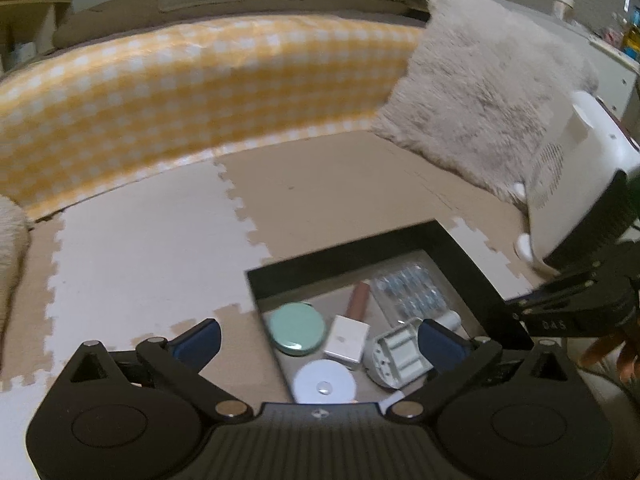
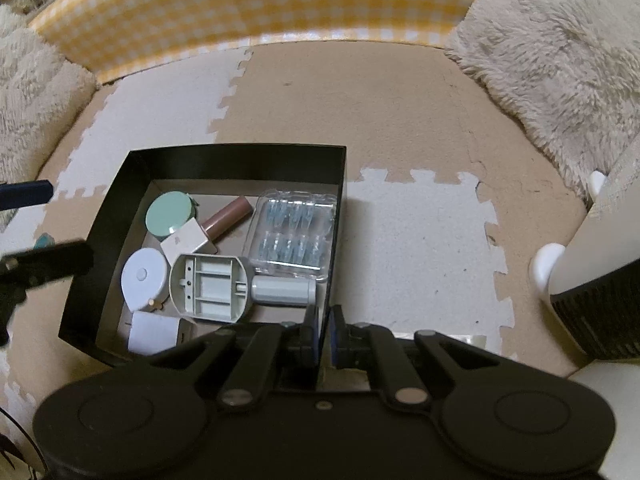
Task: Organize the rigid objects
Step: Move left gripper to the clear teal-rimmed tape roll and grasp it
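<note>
You are pinching the near wall of the black box [image 2: 240,160] between your right gripper's [image 2: 324,334] closed fingers, probably to steady it; your left gripper [image 1: 318,336] is hovering spread wide, the gathered items lying between its fingers.

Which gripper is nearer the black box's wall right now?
Right. The right gripper is shut on the near right wall of the black box. The left gripper hangs open above the box's left side, touching nothing.
</note>
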`<state>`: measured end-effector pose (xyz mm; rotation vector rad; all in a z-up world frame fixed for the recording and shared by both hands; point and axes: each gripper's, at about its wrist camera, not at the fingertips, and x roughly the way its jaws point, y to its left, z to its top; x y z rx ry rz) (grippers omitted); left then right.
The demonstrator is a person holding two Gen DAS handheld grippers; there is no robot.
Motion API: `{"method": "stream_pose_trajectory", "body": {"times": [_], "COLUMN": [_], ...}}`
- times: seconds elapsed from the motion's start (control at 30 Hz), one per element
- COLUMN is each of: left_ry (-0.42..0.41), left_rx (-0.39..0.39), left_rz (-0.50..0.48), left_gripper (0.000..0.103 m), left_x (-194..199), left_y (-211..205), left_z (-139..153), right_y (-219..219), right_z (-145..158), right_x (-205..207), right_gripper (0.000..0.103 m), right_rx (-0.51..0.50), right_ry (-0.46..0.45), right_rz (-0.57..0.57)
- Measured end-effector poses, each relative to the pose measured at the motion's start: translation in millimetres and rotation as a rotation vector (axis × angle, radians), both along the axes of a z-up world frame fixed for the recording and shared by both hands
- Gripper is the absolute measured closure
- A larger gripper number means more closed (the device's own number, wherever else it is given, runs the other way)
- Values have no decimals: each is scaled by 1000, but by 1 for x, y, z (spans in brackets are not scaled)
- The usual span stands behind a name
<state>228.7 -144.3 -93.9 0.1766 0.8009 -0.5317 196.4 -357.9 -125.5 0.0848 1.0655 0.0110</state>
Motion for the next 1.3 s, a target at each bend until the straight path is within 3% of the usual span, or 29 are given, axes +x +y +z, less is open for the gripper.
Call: {"method": "stream_pose_trajectory", "body": {"times": [0.47,0.73,0.9,1.3], "left_ry": [-40,9,77,154], "left_rx": [-34,-20,-71,28], "left_rz": [194,341,384,559], "left_gripper": [0,0,0,0], "left_x": [17,29,35,41], "left_y": [65,110,130,164], "left_z": [10,-4,-21,-61], "right_y": [1,3,3,4], "right_z": [-4,-6,-12,-15], "right_x": [0,-1,-2,-2], "right_gripper": [97,97,96,96], "right_rx": [5,-5,3,2], "right_ry": [40,61,95,114], "right_rz": [-4,5,11,14]}}
